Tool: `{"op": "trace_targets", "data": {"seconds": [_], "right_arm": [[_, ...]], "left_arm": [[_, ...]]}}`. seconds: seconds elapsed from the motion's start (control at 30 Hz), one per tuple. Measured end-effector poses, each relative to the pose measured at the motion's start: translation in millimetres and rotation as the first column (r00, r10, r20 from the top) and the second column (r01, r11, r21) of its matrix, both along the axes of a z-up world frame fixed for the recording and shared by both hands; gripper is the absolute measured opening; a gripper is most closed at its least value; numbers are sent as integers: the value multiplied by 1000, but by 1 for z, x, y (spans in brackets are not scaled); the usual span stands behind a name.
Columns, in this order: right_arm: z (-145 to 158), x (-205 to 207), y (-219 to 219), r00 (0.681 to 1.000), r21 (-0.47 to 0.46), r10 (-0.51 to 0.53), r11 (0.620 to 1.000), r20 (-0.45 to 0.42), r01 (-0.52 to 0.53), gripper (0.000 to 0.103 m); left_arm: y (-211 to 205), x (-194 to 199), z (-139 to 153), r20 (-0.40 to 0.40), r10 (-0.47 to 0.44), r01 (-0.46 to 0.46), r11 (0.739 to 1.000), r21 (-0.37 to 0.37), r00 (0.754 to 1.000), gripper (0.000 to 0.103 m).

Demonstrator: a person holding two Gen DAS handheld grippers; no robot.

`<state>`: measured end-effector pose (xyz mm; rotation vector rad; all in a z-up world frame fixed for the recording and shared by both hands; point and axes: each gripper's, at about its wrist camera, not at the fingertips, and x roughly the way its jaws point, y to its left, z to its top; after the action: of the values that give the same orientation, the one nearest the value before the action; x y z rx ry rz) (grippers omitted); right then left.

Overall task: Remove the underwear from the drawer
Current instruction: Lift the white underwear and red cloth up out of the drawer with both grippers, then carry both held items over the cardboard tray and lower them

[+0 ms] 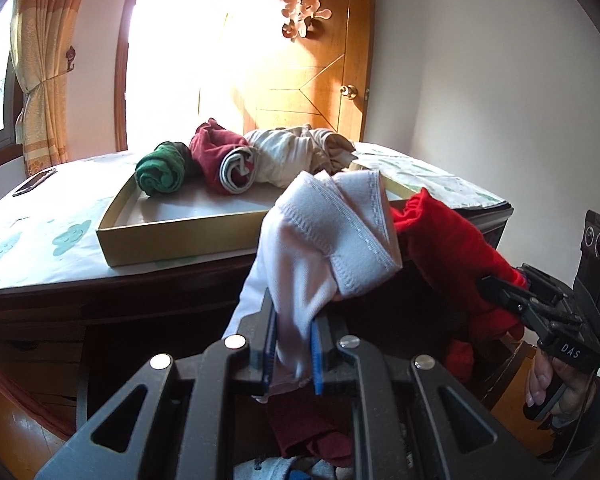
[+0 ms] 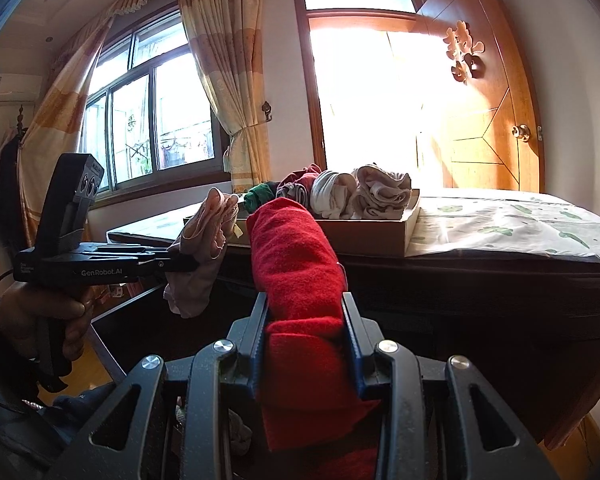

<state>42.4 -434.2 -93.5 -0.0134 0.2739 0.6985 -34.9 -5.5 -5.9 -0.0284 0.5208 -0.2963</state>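
Pale pink cloth fills my left gripper (image 1: 294,344): its jaws are pinched on a pair of pink underwear (image 1: 320,240), which stands up from the blue pads and folds over with its stitched waistband just in front of the cardboard tray (image 1: 148,240). My right gripper (image 2: 306,332) has its jaws clamped on a thick roll of red underwear (image 2: 296,264), and that roll rises in front of the same tray, hiding part of its near wall in the right wrist view. From the left camera the red piece hangs to the right of the tray, gripped by the black tool in my right hand (image 1: 548,380); from the right camera the pink piece droops to the left of the tray, held by the tool in my left hand (image 2: 40,316).

On the tray lie several more rolled pieces: a green roll (image 1: 162,172) nearest its left end, a dark red roll (image 1: 216,160) touching it, then cream and beige bundles (image 1: 296,152) toward its right end. The tray sits on a desk (image 1: 40,280) covered with a white cloth printed with green shapes. A phone (image 1: 34,181) lies on that cloth, well to the left of the tray. Below the tray, under my left jaws, more clothes (image 1: 312,432) lie in the open drawer, dark red and blue among them. Behind the tray stands a wooden door (image 2: 488,112).
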Motion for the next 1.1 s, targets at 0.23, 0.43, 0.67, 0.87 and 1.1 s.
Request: {"op": "trace_targets", "data": {"seconds": [0.23, 0.43, 0.67, 0.87, 1.1], "right_arm": [[10, -7, 2, 1000, 20, 12, 1000, 25, -13, 36], [15, -8, 3, 999, 37, 22, 999, 26, -23, 36], [22, -8, 5, 999, 42, 23, 999, 38, -24, 36], [28, -8, 7, 998, 36, 26, 999, 53, -28, 36], [38, -3, 7, 998, 40, 27, 999, 60, -30, 36]], "left_arm": [[5, -5, 8, 45, 16, -15, 1000, -23, 999, 12], [7, -8, 12, 66, 24, -21, 999, -34, 998, 12], [11, -10, 19, 83, 34, -30, 999, -44, 996, 12], [17, -10, 25, 95, 49, -45, 998, -47, 994, 12], [19, -7, 33, 104, 44, -39, 998, -51, 994, 12]]}}
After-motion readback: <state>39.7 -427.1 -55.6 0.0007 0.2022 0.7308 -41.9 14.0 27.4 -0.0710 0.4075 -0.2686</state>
